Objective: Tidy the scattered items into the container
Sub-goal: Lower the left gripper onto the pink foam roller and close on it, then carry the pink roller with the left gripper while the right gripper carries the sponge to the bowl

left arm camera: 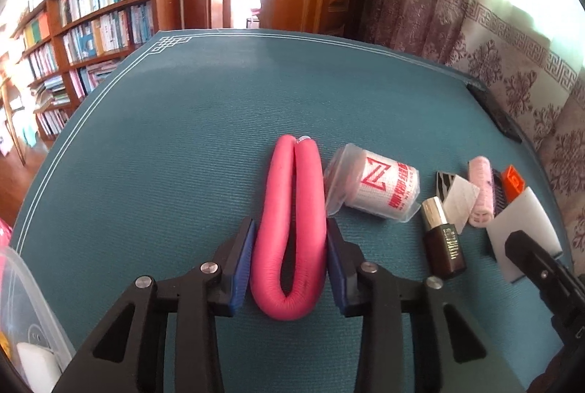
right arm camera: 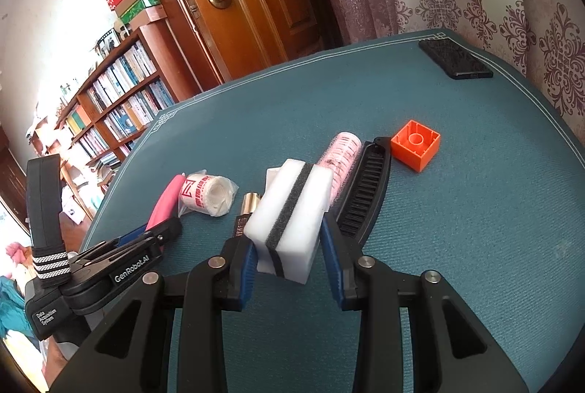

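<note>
In the left wrist view, the left gripper sits low on the teal table mat with its blue pads on either side of a folded pink foam roller; the pads look to be touching or just about touching the two legs of the bend, so I judge it is pinching the roller, which is not yet lifted. To its right, well spread over the mat, lie a wrapped bandage roll, a small brown bottle, a pink hair curler and an orange block, with the right gripper's tool entering at the lower right edge. The clear plastic container shows only at the lower left corner (something white already lies in it, though what it is I cannot tell). In the right wrist view, the right gripper has its jaws around a white sponge block with a dark stripe; the left pad touches it, while a sliver of gap shows on the right, so the grip seems not fully closed. Beside the sponge lie a black comb, the curler, the orange block, and farther off a black phone. By my reading the task is early: nearly everything remains on the mat.
</note>
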Motion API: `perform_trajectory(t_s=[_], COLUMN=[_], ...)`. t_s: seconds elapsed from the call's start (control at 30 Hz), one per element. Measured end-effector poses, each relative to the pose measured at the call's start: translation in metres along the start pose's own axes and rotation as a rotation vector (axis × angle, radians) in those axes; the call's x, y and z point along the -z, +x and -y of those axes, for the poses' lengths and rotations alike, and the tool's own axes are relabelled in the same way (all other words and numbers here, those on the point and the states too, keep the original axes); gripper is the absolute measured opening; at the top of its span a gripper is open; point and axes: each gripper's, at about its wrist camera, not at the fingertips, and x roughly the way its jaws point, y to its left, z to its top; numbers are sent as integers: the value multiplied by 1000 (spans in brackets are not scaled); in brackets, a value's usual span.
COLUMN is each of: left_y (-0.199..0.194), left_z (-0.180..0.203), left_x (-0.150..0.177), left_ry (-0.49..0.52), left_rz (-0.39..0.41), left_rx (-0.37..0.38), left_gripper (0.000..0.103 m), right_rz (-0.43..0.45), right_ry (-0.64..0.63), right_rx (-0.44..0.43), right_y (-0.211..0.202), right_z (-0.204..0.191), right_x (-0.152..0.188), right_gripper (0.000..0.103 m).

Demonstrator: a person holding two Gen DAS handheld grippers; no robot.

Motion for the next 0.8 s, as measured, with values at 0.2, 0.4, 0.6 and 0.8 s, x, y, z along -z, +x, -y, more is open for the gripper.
perform_trajectory(t_s=[0.2,0.4,0.6,0.8], left_y=[-17,-32,-52,-67], left_z=[-3,1,-1,-14], left_x=[6,10,12,18], left_ry=[-13,-6,0,-19], left_rz=[22,36,65,87], left_rx=[-12,-13,-20,-38], left_gripper=[41,41,41,41], right_rz=[11,16,30,28], right_ry=[0,-2,-22,-67], right_rx=[-14,-62,-87,-99], right_y=[-3,-6,-11,-14], right_z=[-3,-7,-14,-29], right_x=[-1,2,5,12], right_gripper=[35,36,35,35])
